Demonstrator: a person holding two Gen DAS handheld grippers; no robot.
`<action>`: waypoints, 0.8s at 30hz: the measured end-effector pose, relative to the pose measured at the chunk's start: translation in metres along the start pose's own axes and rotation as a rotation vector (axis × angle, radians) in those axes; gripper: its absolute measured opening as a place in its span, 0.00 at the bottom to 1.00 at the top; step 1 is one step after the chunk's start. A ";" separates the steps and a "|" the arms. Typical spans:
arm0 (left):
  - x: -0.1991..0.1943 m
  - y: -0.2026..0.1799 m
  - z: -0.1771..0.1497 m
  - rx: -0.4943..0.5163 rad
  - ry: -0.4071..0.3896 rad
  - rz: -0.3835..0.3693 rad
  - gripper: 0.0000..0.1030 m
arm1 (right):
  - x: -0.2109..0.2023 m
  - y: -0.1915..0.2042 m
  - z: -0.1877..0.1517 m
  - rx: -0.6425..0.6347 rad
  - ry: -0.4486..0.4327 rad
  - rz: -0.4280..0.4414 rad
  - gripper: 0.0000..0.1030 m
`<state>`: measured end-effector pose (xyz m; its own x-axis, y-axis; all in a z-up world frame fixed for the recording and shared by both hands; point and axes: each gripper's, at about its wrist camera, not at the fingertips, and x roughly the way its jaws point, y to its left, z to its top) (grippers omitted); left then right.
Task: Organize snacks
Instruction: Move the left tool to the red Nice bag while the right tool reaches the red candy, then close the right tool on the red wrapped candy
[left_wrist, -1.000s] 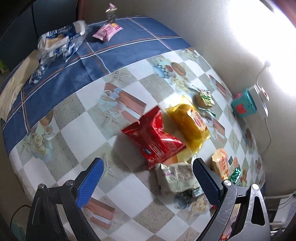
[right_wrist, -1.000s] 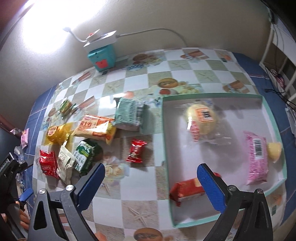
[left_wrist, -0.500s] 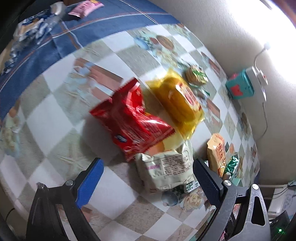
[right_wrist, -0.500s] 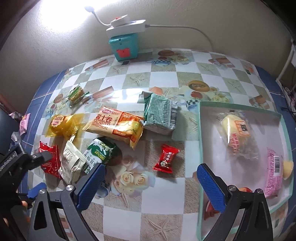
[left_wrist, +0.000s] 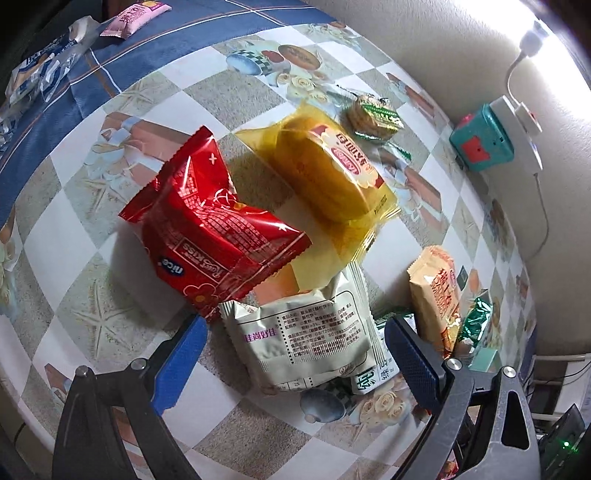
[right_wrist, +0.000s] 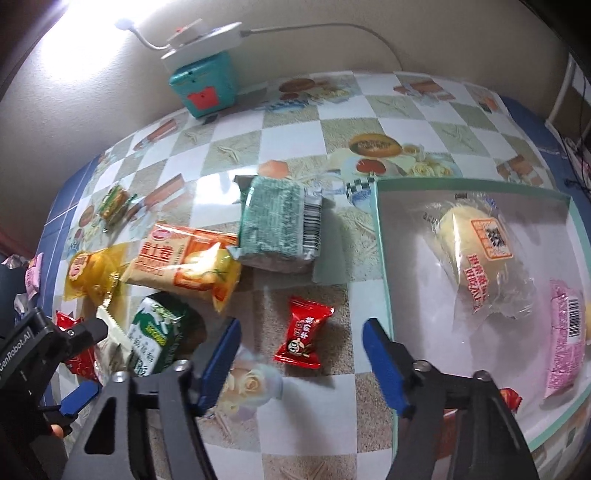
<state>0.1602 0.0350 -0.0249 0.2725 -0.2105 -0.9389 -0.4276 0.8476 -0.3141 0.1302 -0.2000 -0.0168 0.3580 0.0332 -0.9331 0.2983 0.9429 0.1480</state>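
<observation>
On the checked tablecloth (left_wrist: 110, 295), "nice" is read on the red packet (left_wrist: 207, 229) beside the wide-open, empty left gripper (left_wrist: 295, 343), while the right gripper (right_wrist: 301, 350) is seen closing around, not yet touching, a red candy (right_wrist: 304, 338).

Bystanders by the wall
A teal box (right_wrist: 204, 86) carries a white power strip (right_wrist: 201, 38); its cable (right_wrist: 332, 27) runs along the wall, above the checked worktop (right_wrist: 295, 118).

red candy (right_wrist: 303, 338), checkered tablecloth (right_wrist: 295, 122), teal tray (right_wrist: 382, 258)

Both wrist cameras look steeply down along their fingers at the checkered tablecloth (left_wrist: 92, 325), from close above it. The left sits over the red packet (left_wrist: 218, 236); the right over the small red candy (right_wrist: 304, 338). They share the snack pile and the teal box (left_wrist: 482, 142) by the wall.
</observation>
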 end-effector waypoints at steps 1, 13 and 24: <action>0.002 -0.002 0.000 0.001 -0.001 0.005 0.94 | 0.003 0.000 0.000 0.001 0.005 0.003 0.61; 0.012 -0.007 -0.001 0.016 -0.004 0.030 0.85 | 0.015 0.002 -0.004 -0.021 0.007 0.006 0.35; 0.004 -0.008 0.000 0.027 -0.021 0.020 0.71 | 0.010 -0.006 -0.005 -0.002 0.004 0.013 0.21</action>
<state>0.1647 0.0272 -0.0259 0.2825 -0.1834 -0.9416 -0.4096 0.8645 -0.2913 0.1282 -0.2036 -0.0289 0.3584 0.0469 -0.9324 0.2920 0.9430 0.1597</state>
